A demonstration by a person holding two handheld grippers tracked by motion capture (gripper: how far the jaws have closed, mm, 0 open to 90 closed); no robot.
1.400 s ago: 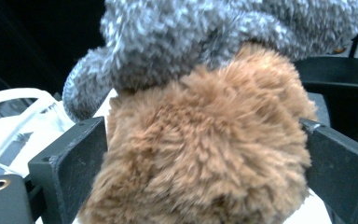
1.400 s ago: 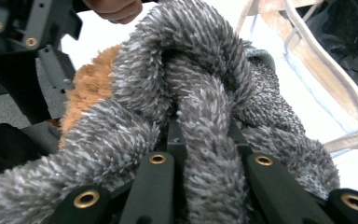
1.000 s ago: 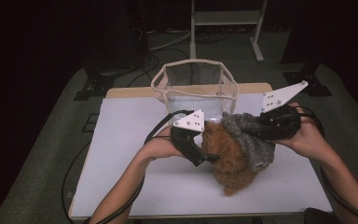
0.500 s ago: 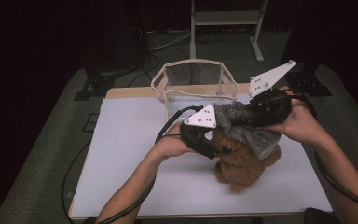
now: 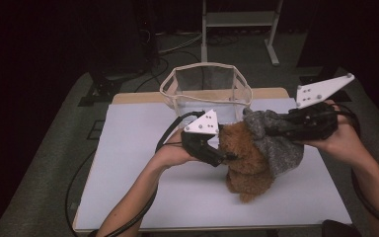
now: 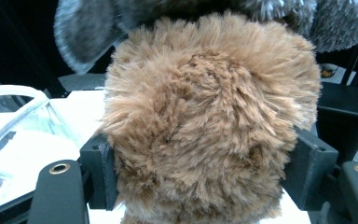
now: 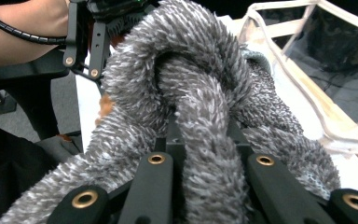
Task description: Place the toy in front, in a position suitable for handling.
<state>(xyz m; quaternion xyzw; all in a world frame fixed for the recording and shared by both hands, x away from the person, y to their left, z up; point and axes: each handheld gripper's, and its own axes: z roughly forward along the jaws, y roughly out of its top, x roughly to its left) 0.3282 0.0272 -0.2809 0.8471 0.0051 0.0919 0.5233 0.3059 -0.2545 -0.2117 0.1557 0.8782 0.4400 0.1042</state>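
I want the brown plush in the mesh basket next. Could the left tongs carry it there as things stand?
Probably yes. The left tongs are shut on the brown plush, and the mesh basket stands open just behind. But the grey cloth, held by the right tongs, is draped over the plush and may drag.

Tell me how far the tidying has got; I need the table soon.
Done: nothing shows in the mesh basket yet. In hand: left gripper, its jaws having just closed, squeezes the brown fluffy piece; right gripper pinches the grey fluffy cloth. Left: probably parting them, binning both.
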